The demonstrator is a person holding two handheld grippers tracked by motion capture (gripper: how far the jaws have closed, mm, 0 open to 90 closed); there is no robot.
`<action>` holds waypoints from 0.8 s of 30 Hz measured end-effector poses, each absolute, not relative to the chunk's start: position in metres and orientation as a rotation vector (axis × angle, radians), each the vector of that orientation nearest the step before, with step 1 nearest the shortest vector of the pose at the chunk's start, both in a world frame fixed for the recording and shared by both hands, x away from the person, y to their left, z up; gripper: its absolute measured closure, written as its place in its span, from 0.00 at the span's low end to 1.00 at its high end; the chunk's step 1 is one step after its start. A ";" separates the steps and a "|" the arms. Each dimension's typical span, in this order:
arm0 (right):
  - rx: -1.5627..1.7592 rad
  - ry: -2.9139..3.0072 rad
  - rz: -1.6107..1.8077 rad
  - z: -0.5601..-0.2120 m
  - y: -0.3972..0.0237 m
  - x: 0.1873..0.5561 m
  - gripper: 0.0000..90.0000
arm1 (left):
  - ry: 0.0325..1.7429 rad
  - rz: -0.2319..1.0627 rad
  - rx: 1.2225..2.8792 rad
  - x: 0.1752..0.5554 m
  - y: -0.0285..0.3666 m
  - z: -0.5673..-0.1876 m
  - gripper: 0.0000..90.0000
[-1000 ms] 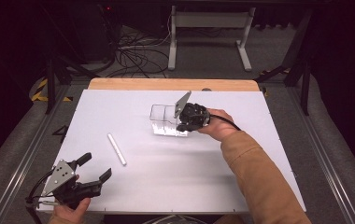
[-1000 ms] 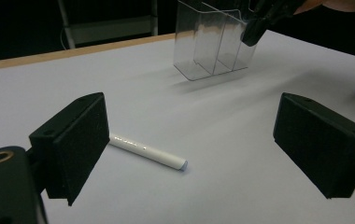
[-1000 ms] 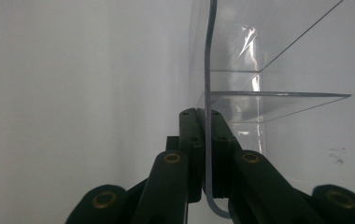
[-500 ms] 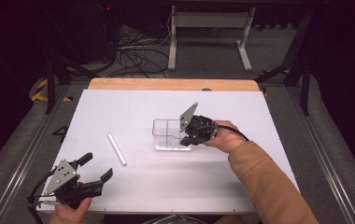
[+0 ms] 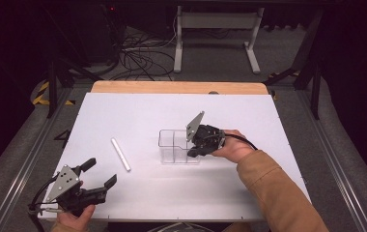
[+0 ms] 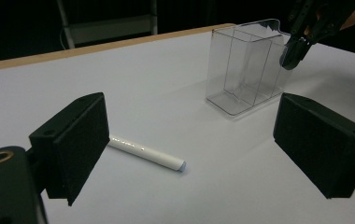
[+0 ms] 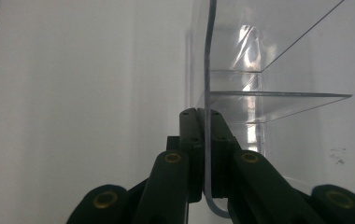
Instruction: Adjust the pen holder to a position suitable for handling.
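While the right gripper (image 5: 194, 151) clamps the right wall of the clear divided box (image 5: 176, 146), that box stands upright at centre frame in the high view, on the white counter (image 5: 268, 121); right gripper view shows the jaws closed flat on the thin clear wall (image 7: 208, 70), one pad either side, the wall's rounded edge running down between them; inner partitions visible beyond the jaws; left gripper (image 5: 99, 175) sits at lower left of the high view, jaws wide apart, nothing between them, low over the counter; white marker (image 5: 120, 154) lies flat left of the box, well apart from it, between box and left gripper; in the left gripper view the marker (image 6: 146, 152) lies centre frame between the two black pads, not touching them, the box (image 6: 245, 70) at upper right with the right gripper (image 6: 293, 51) pinching its far-right wall.
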State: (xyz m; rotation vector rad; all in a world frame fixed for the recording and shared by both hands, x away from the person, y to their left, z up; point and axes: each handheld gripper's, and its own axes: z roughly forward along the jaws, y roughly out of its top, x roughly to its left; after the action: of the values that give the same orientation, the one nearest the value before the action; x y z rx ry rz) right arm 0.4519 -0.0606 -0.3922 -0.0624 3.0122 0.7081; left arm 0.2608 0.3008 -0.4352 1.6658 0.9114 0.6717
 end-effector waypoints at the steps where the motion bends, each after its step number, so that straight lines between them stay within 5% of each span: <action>1: -0.062 3.012 0.708 -0.392 -0.061 0.452 0.98 | 0.911 0.670 1.668 0.261 0.301 -0.435 0.13; 21: -0.079 3.023 0.696 -0.398 -0.059 0.449 0.97 | 0.912 0.669 1.667 0.262 0.300 -0.436 0.12; 24: -0.088 3.008 0.723 -0.398 -0.061 0.450 0.90 | 0.911 0.670 1.671 0.262 0.300 -0.436 0.13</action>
State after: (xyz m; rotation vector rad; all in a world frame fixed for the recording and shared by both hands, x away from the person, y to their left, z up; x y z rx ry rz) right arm 0.4496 -0.0606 -0.3976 -0.0884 3.0075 0.7225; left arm 0.2621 0.2997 -0.4356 1.6711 0.9108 0.6698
